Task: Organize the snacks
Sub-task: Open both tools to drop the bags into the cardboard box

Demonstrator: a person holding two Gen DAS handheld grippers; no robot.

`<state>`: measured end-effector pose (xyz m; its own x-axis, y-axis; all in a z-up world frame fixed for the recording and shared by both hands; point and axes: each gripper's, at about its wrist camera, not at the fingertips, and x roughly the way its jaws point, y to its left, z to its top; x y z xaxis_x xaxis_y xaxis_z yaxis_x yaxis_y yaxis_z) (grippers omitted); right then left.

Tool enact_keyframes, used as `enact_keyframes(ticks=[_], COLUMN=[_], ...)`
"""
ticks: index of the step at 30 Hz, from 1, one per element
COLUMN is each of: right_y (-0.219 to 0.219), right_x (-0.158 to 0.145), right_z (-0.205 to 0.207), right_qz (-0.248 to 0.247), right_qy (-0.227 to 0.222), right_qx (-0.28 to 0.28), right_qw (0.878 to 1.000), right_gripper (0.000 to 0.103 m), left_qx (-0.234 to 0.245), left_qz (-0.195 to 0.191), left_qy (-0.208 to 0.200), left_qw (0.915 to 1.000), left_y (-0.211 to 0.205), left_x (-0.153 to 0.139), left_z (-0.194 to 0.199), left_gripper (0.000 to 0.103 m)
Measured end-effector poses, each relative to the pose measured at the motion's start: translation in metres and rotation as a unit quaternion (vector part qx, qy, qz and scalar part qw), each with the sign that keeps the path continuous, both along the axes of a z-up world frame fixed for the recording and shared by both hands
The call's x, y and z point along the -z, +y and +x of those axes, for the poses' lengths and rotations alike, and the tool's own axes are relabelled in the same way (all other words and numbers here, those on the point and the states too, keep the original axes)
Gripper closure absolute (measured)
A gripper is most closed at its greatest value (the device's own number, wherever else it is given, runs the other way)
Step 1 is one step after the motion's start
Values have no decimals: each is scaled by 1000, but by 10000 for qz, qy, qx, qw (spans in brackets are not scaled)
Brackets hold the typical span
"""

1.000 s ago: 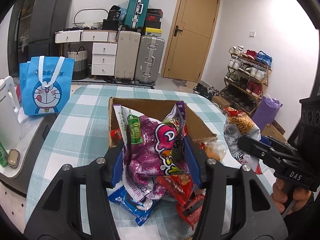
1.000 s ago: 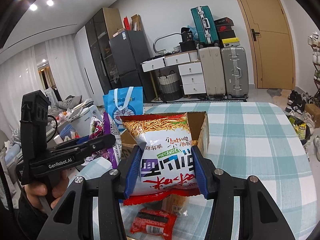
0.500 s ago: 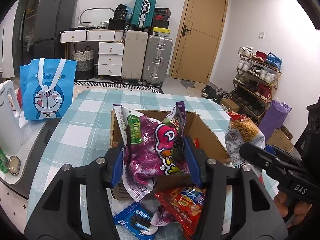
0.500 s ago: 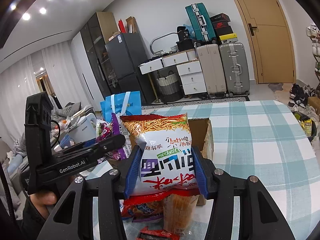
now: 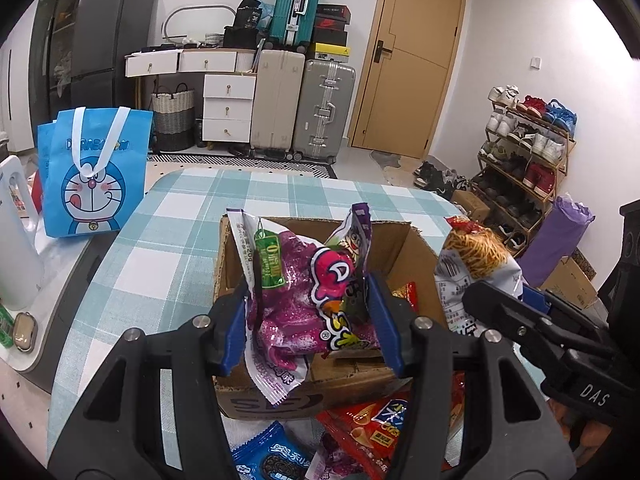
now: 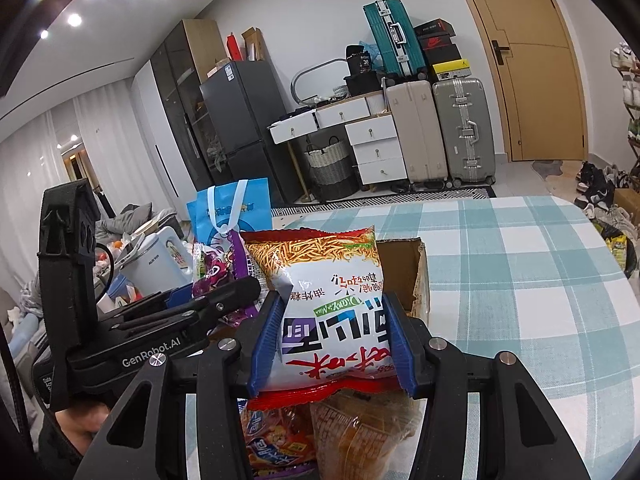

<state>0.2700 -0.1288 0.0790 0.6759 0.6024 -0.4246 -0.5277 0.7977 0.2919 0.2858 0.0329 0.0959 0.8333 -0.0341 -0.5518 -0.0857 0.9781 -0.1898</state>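
Observation:
My left gripper (image 5: pixel 312 320) is shut on a purple snack bag (image 5: pixel 304 296) and holds it above the open cardboard box (image 5: pixel 404 240) on the checked table. My right gripper (image 6: pixel 334 340) is shut on a white and red noodle snack bag (image 6: pixel 332 288), held upright beside the box (image 6: pixel 416 276). That bag also shows in the left wrist view (image 5: pixel 476 272), right of the box. The left gripper body shows in the right wrist view (image 6: pixel 160 320). Loose snacks lie in front of the box: a red chip bag (image 5: pixel 380 428) and a blue cookie pack (image 5: pixel 272 456).
A blue Doraemon bag (image 5: pixel 92 172) and a white kettle (image 5: pixel 16 236) stand left of the table. The checked tablecloth (image 6: pixel 540 280) stretches right of the box. Suitcases, drawers and a shoe rack (image 5: pixel 528 152) stand behind.
Both grippers have risen with their bags. The box and the loose snacks now sit lower in both views, and the purple bag hangs over the box opening.

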Motion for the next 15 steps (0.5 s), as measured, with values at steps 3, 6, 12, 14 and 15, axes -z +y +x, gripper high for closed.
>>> enact_keyframes(ticks=[3,6,12,14,15], right_y=[0,2,7,9,10], right_x=[4,3,3,3,3], right_z=[7,8,15,15,13], right_qz=[55,36,-8,-67,-143], right_qy=[36,15,79,63,32], right_qx=[48,76,84,95,157], right_qw=[10000,10000,9999,9999,9998], right_gripper=[53,52,52,51,46], left_qx=[-1,9,70,63,67], left_qz=[40,161,176,170,173], left_qy=[54,106,227,304,320], left_qw=[10000,9998,9996,9994,9993], left_y=[0,-2,-5,-4,-3], left_x=[4,9,18,21,21], left_z=[6,11,17,16,15], left_gripper=[52,52,51,49,46])
